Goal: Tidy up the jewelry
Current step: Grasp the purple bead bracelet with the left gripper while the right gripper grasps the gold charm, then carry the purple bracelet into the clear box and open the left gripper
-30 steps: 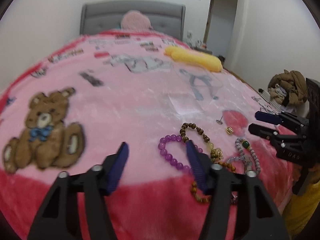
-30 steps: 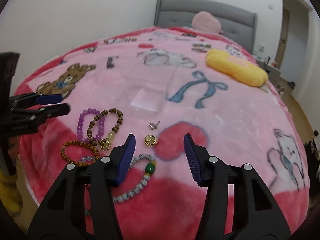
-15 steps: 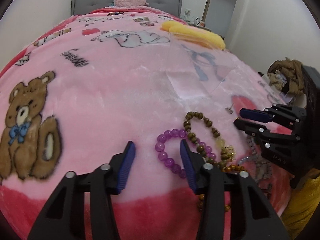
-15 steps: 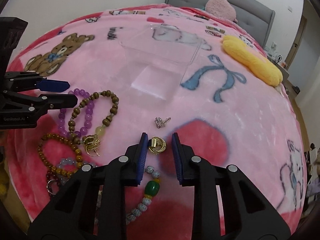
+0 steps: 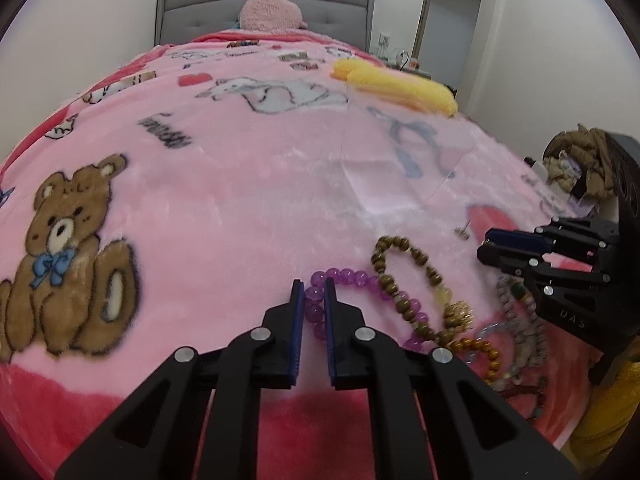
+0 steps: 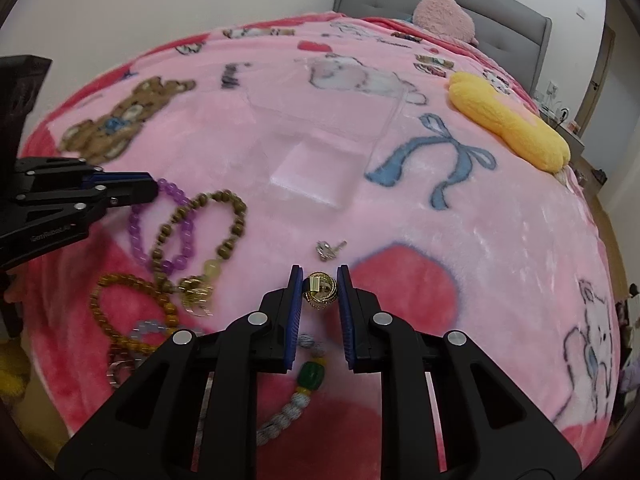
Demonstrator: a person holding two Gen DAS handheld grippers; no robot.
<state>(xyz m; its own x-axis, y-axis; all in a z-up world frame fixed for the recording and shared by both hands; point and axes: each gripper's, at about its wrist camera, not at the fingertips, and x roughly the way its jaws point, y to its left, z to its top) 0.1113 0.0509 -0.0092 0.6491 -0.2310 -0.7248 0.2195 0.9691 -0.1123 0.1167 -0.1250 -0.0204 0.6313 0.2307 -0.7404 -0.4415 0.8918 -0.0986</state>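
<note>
Downward at a slant, both tools are being held over the near end of the bed. The left tongs are being kept nearly shut, with beads of the purple bracelet pinched between the blue pads; its loop is lying flat, its long axis running away to the right. The right tongs, whose jaws have just been closing, are being pressed on the gold ring, which is sitting on a red heart print. Just beyond it, a small silver earring is lying on the pink blanket. A brown bead bracelet is overlapping the purple one. A clear plastic box is resting further up the bed, near a yellow plush and before the grey headboard.
</note>
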